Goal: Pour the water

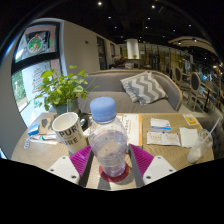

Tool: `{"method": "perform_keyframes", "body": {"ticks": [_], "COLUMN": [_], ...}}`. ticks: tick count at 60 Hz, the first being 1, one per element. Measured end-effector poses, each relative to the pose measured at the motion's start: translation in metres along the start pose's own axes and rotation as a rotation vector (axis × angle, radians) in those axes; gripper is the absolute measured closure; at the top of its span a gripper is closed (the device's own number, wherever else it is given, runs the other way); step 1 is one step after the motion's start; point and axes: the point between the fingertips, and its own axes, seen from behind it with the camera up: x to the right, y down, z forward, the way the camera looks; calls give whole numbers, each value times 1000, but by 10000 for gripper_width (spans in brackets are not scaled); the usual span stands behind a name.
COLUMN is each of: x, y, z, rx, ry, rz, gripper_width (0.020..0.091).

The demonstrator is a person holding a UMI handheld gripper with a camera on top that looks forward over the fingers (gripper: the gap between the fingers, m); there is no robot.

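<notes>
Bottle (109,140) fills the gap between the fingers (82,158); mug (67,128) close to its left, papers (163,131) right, bare table (35,156) far left.

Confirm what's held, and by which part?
The clear plastic water bottle with a blue cap is held by its lower body, between both fingers of the gripper.

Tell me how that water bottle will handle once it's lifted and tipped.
The bottle stands between the gripper fingers, seemingly clamped by both pads. Its clear thin plastic will probably flex under a hard squeeze. It looks mostly full, so likely heavy for its size. The blue cap is still on, so tipping toward the mug should spill nothing yet.
</notes>
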Motion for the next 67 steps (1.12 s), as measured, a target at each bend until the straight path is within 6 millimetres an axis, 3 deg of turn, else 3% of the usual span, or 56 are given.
{"method": "perform_keyframes", "body": {"ticks": [4,5,16,33,43,50,59,67], "x": [2,5,-1,-49,-75,-84,-95,-95], "y": [7,9,11,16,23,26,36,30], "z": [-5,-6,-58,-197,-258,-283,-296,-300], "rx": [-40,-47,-101,-152,-148,-138,-149,-134], "ry": [20,31,99,185,207,218,217,239], "rz": [23,26,44,67,30,1,5,-33], "gripper_width": [253,239,250,252,249,253,248,247]}}
